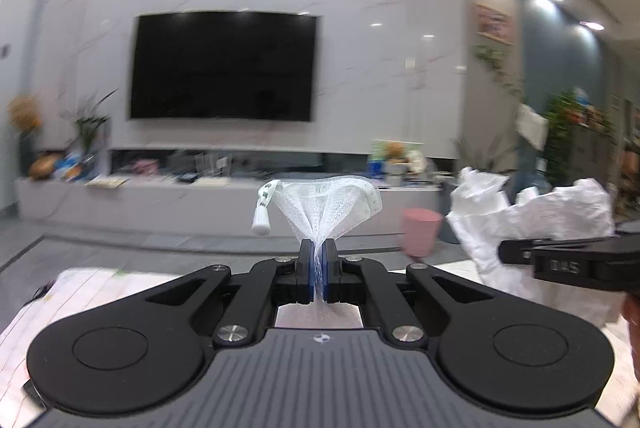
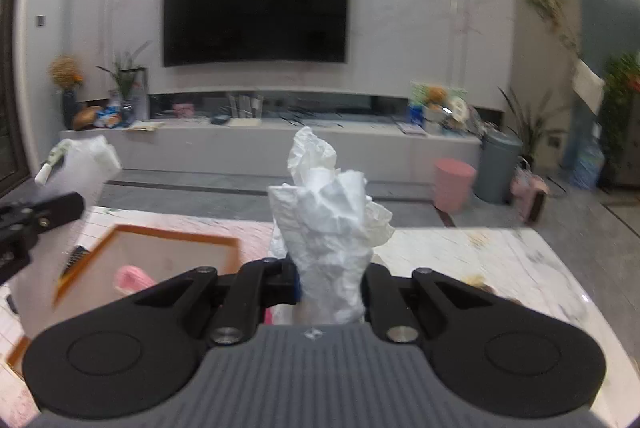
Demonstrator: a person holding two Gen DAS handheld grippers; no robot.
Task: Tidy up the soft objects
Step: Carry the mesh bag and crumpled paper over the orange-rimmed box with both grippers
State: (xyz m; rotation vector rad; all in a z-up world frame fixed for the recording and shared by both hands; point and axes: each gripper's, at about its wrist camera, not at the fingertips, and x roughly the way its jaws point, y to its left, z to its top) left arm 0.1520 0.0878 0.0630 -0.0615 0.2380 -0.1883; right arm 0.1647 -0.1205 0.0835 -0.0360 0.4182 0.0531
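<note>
Nearest the lens, the left gripper (image 1: 319, 260) has its blue-padded jaws pressed together on a white mesh bag (image 1: 326, 206), whose netting fans upward above the marble tabletop (image 2: 480, 260), a plastic toggle dangling at its left. Rightward, the right gripper (image 2: 330, 280) pinches a crumpled white plastic bag (image 2: 328, 220), stiff and creased, above an orange-rimmed tray (image 2: 176, 238) holding something pink.

Place: home living room
Evidence: wall-mounted television (image 2: 255, 10), long media console (image 2: 280, 144), houseplants (image 2: 532, 124), marble-look table (image 2: 480, 260)
</note>
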